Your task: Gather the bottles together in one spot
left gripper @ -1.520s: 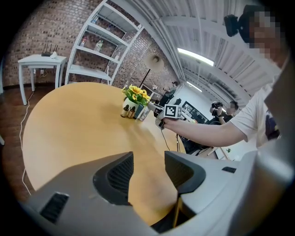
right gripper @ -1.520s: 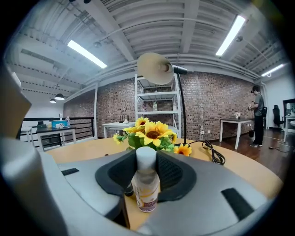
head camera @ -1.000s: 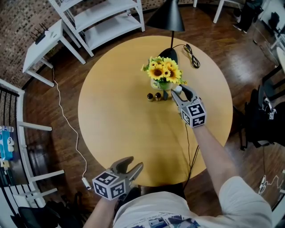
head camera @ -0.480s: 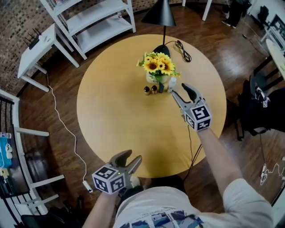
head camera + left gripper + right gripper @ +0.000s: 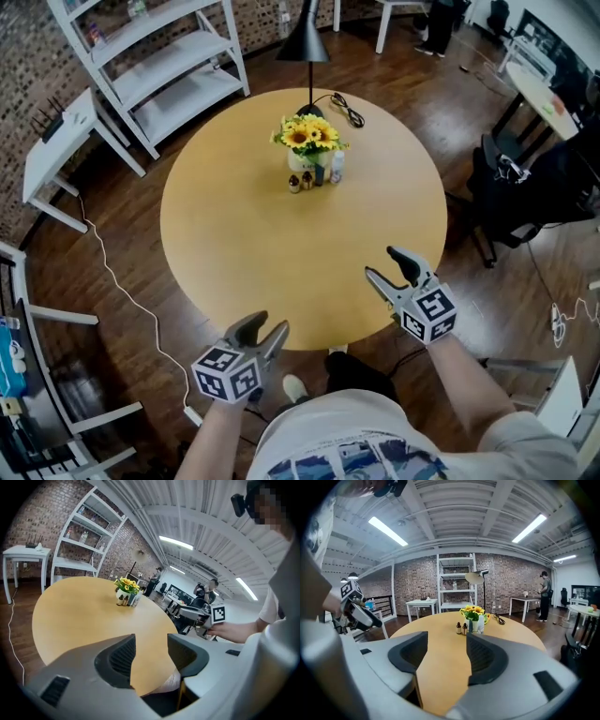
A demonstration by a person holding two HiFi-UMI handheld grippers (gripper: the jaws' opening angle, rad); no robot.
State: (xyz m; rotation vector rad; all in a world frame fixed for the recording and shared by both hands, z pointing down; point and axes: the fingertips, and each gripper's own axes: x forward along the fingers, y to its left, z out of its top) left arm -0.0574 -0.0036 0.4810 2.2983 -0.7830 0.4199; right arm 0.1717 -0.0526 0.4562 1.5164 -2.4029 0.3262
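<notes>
The gathering looks done, or nearly so. The bottles (image 5: 315,176) stand in one tight cluster at the 12 o'clock side of the round bench (image 5: 234,253), pressed against the near foot of the sunflower vase (image 5: 302,157). There are two small brown ones (image 5: 300,182) on the left and a taller pale one (image 5: 337,167) on the right, with what may be a dark one between them. I see no stray bottle anywhere else on the bench.

Both grippers sit far from the cluster, at the 6 o'clock rim. The left gripper (image 5: 268,325) is off the edge at about 7 o'clock, its fingers released with only bare bench showing through the gap. The right gripper (image 5: 384,263) hangs over the rim at about 5 o'clock, its fingers spreading wider and nothing between them. In its own view the bottles appear well beyond the fingertips, roughly in line with the gap.

By my reading, the next move calls only for a check — whether the group is tight enough. If a bottle needs a nudge, it means a long reach to 12 o'clock and a careful approach past the flowers.
</notes>
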